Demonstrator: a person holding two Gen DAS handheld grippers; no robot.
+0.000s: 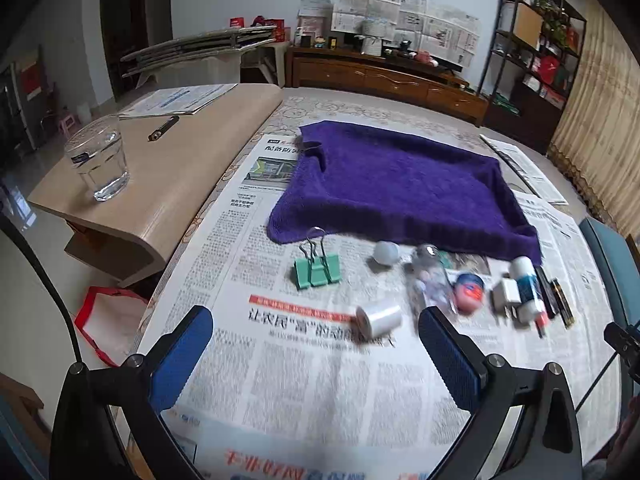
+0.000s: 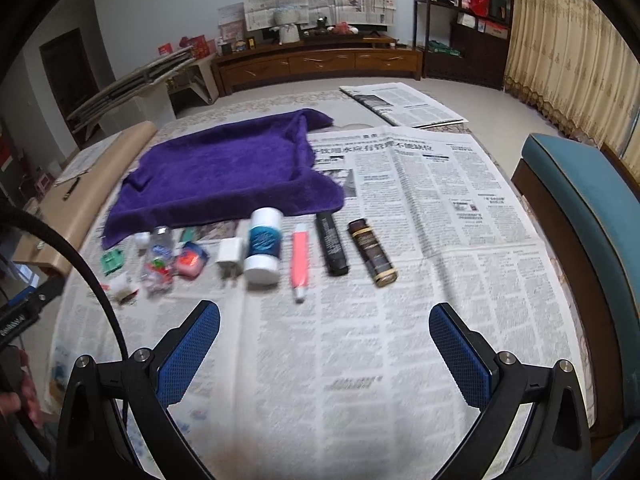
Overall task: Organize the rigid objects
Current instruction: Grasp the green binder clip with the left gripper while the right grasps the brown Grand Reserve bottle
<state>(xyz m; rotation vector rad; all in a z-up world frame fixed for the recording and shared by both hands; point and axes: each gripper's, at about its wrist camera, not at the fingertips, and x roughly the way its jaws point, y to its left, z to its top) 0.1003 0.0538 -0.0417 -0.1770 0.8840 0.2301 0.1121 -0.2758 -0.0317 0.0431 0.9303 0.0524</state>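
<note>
**Both fingers wide open, nothing held: pick your first piece**

Your fingers are spread wide on both sides and hold nothing. The left gripper (image 1: 316, 344) hangs above the newspaper (image 1: 304, 392) on the counter, with the white tape roll (image 1: 379, 319) just ahead between its fingers. The right gripper (image 2: 325, 340) hovers over bare newsprint, short of the row.

The rigid objects lie in a loose line along the near edge of the purple towel (image 2: 224, 168). From your left: a green binder clip (image 1: 317, 270), a small white ball (image 1: 386, 253), a clear plastic bottle (image 1: 430, 280) lying down, a red-and-blue tin (image 1: 469, 292), a white charger plug (image 2: 231, 258), a white tub with a blue label (image 2: 264, 246), a pink tube (image 2: 299, 265), a black tube (image 2: 332, 249) and a brown-and-gold tube (image 2: 372, 252). The right end is evenly spaced; the left end is bunched, with bottle, tin and plug close together.

To do this step well, I would start at the cluttered left end. The tape roll and ball will likely roll, so come down squarely and close across the width. Approach the bottle across its body, not its length. Keep clear of the drinking glass (image 1: 98, 160) on the side table, and watch the cable crossing the right view.
</note>
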